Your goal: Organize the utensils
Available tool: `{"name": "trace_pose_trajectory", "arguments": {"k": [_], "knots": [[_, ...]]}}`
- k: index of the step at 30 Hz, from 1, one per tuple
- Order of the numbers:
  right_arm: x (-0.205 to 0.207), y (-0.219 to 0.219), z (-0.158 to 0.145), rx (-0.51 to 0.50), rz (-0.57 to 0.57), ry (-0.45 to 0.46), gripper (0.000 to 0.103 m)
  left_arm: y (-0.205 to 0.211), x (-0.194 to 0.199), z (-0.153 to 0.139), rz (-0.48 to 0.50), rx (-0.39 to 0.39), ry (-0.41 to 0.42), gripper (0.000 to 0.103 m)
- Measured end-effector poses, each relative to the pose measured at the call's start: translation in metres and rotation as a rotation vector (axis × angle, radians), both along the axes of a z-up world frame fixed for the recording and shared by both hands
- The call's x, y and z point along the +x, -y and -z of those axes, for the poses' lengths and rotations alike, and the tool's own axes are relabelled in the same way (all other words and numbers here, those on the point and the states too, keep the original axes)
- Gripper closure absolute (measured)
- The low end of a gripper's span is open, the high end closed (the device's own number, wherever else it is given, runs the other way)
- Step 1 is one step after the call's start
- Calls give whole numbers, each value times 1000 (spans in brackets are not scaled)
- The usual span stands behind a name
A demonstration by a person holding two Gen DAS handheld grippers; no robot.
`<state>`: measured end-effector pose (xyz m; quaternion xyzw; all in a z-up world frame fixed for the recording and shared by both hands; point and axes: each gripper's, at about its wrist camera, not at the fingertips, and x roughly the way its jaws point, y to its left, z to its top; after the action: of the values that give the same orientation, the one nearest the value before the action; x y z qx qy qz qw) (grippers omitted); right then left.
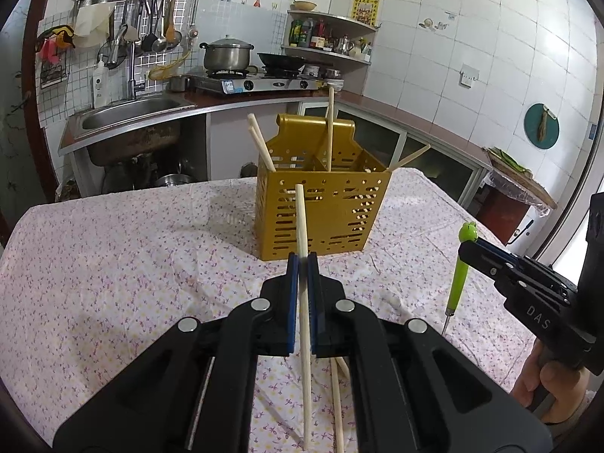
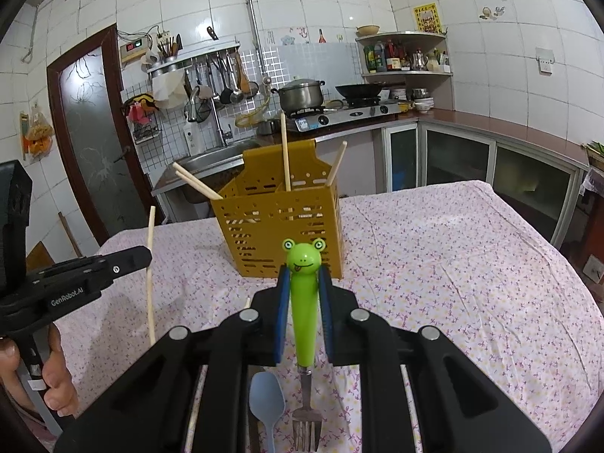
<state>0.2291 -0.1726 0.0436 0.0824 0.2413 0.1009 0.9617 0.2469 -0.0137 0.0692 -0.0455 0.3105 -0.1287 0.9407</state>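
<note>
The golden slotted holder (image 1: 321, 204) stood upright near the far middle of the counter (image 1: 113, 256), which was covered by a pink floral cloth. Its compartments already held several chopsticks (image 1: 260, 143) leaning at different angles, one near upright at the centre.

My left tongs (image 1: 302, 260) were clamped shut on a single pale chopstick (image 1: 302, 226), held steeply, its upper tip in front of the holder's near wall. My right tongs (image 2: 305, 275) gripped the green frog-handled fork (image 2: 304, 302) by its handle, tines pointing down toward me and frog head up, just short of the holder.

Below the right tongs a light blue spoon (image 2: 266, 404) lay on the cloth beside the fork tines. Two more chopsticks (image 1: 336, 396) lay on the cloth under the left tongs.

Cloth to either side of the holder was bare; the counter's far edge ran just behind it. The two tongs sat side by side, apart.

Room behind: a steel sink (image 1: 128, 117), a gas stove (image 1: 260, 83) with a lidded pot (image 1: 226, 53) and a black wok (image 1: 283, 60), hanging ladles, and a corner shelf (image 1: 328, 37) of bottles, against white tiled walls.
</note>
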Motion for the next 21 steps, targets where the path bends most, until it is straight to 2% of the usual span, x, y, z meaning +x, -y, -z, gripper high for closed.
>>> {"name": "trace_pose_trajectory", "arguments": {"k": [9,21], "knots": [[-10,6,-16,3,8,48,88,3,-7,-17,6,-8,34,100],[-2,10,-29,-5,14,60,89,3,2,-35,4,-11,55,100]]}}
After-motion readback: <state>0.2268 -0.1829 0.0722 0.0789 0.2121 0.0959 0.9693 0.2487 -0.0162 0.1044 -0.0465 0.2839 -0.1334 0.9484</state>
